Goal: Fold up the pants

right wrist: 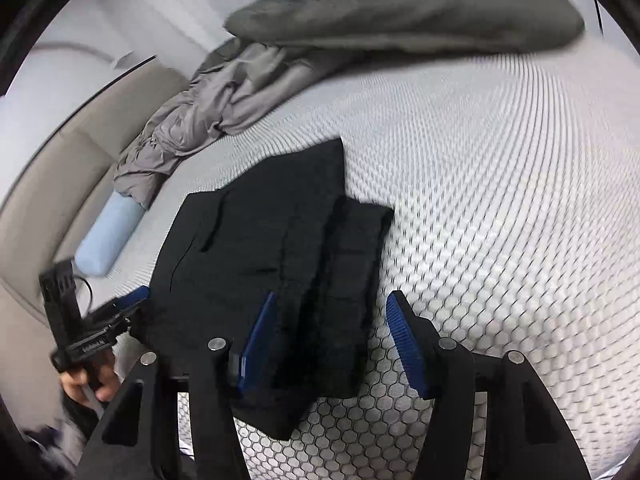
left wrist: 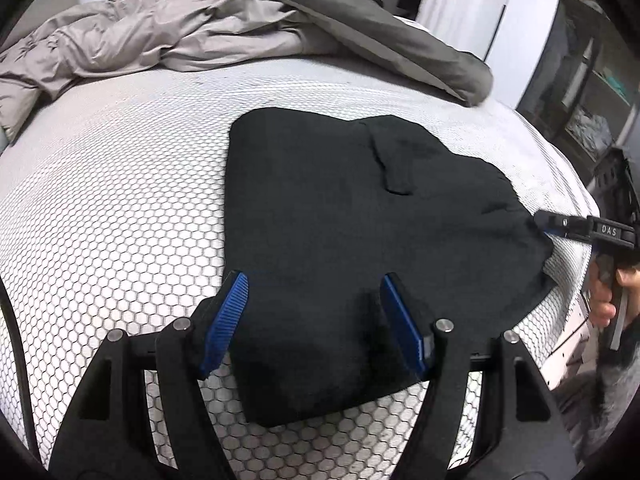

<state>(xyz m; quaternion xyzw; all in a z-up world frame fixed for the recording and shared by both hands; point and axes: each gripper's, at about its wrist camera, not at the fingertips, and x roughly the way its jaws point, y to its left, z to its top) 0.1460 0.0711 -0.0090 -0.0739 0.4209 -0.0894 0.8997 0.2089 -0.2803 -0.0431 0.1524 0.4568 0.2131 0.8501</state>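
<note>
Your black pants (left wrist: 360, 216) lie folded into a thick stack on the bed's honeycomb-patterned mattress (left wrist: 120, 200), near its right edge in the left wrist view. Your left gripper (left wrist: 314, 294) hangs over the stack's near-left corner, jaws apart with cloth lying between them but neither blue pad pressing on it. Your right gripper (right wrist: 331, 310) sits at the stack's near end in its own view, jaws spread; the left pad is just beside the cloth, the right pad stands clear over bare mattress. No earlier picture shows its travel.

Around the pants: a crumpled grey sheet (left wrist: 132, 36) and a darker grey quilt (left wrist: 380, 28) are heaped at the far side, the quilt's rolled edge reaching near the pants' far corner. A pale blue pillow (right wrist: 106, 236) lies at the left, against a beige headboard (right wrist: 60, 168). A dark shelf unit (left wrist: 588, 92) stands beyond the bed at right.

The right wrist view is smeared by motion, so the quilt and far mattress are hard to read. Your hand (left wrist: 616, 296) on the right gripper's handle is cut off by the frame edge. The pants' layers merge into black; how many folds there are cannot be told.
</note>
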